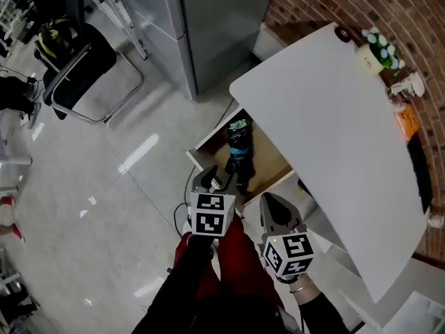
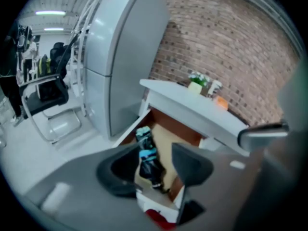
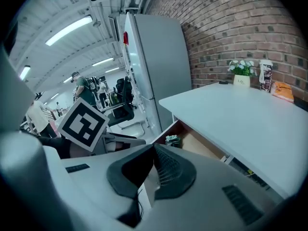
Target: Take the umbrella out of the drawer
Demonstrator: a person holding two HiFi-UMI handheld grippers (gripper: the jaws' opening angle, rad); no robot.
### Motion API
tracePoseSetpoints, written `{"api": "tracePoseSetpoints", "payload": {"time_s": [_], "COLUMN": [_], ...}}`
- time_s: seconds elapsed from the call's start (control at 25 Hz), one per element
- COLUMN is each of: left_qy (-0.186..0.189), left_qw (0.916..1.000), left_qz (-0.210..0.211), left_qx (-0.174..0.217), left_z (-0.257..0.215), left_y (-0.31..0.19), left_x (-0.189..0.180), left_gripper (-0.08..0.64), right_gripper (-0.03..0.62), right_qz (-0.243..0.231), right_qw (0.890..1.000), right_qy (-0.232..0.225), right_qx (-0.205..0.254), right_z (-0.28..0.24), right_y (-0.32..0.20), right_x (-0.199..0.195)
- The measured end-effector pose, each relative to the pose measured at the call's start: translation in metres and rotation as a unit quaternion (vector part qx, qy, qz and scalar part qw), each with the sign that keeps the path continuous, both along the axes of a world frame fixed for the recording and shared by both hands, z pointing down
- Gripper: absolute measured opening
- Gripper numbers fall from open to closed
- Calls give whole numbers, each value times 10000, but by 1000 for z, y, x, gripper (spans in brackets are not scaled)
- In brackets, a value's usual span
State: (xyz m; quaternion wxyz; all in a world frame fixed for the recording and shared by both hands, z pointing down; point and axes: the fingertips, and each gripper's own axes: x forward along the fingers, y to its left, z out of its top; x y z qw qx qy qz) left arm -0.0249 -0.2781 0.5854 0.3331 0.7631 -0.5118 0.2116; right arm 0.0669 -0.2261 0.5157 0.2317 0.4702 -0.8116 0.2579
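— Is the drawer (image 1: 270, 163) open yet?

— Yes, it sticks out from under the smooth white table (image 1: 334, 138). The umbrella (image 1: 240, 145) lies inside, along the drawer's left edge. We have not picked it up.

— What does it look like?

— Short and folded, black shiny cloth with a blue-green band. The drawer floor is flat brown wood.

— And our grippers?

— Our left gripper (image 1: 217, 181) has its fingers apart, holding nothing. Our right gripper (image 1: 278, 211) has its fingers pressed together, empty.

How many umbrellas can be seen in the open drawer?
1: a folded dark umbrella lies at the left side of the drawer. The white tabletop covers part of the drawer, so another may be hidden.
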Motion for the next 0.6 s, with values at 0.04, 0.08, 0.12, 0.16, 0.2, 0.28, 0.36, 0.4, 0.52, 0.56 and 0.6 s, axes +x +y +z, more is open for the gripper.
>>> {"api": "tracePoseSetpoints", "payload": {"time_s": [0.04, 0.08, 0.12, 0.16, 0.2, 0.28, 0.36, 0.4, 0.52, 0.56, 0.6], "left_qy": [-27, -50, -62, -67, -71, -91, -119, -127, -109, -100, -97], "left_qw": [10000, 9999, 9998, 9997, 9995, 9991, 9988, 9985, 9978, 9976, 9974], "left_qz": [-64, -106, -135, -161, -187, -238, -281, -301, -353, -363, -368], "left_qx": [-52, -100, -148, -196, -243, -324, -393, -429, -551, -589, -617], "left_z": [7, 14, 21, 27, 34, 46, 59, 65, 82, 87, 91], "left_y": [-3, -7, -10, -13, -16, -23, -29, -32, -41, -44, -47], "left_x": [2, 4, 7, 9, 11, 14, 16, 17, 22, 24, 26], "left_gripper": [213, 219, 222, 227, 228, 236, 239, 241, 244, 247, 249], "right_gripper": [8, 8, 8, 8, 8, 8, 8, 8, 8, 8, 8], "right_qz": [-31, -56, -74, -85, -90, -102, -138, -166, -275, -309, -337], "right_qw": [10000, 9999, 9998, 9997, 9996, 9991, 9986, 9982, 9969, 9964, 9959], "right_qy": [9, 25, 45, 61, 73, 102, 148, 172, 243, 265, 285], "right_qx": [-49, -101, -154, -211, -270, -388, -491, -543, -701, -747, -786], "right_z": [6, 13, 19, 26, 32, 45, 57, 63, 78, 82, 86], "right_y": [-2, -3, -5, -6, -8, -9, -11, -12, -14, -15, -17], "right_x": [1, 2, 3, 4, 6, 8, 10, 11, 11, 11, 11]}}
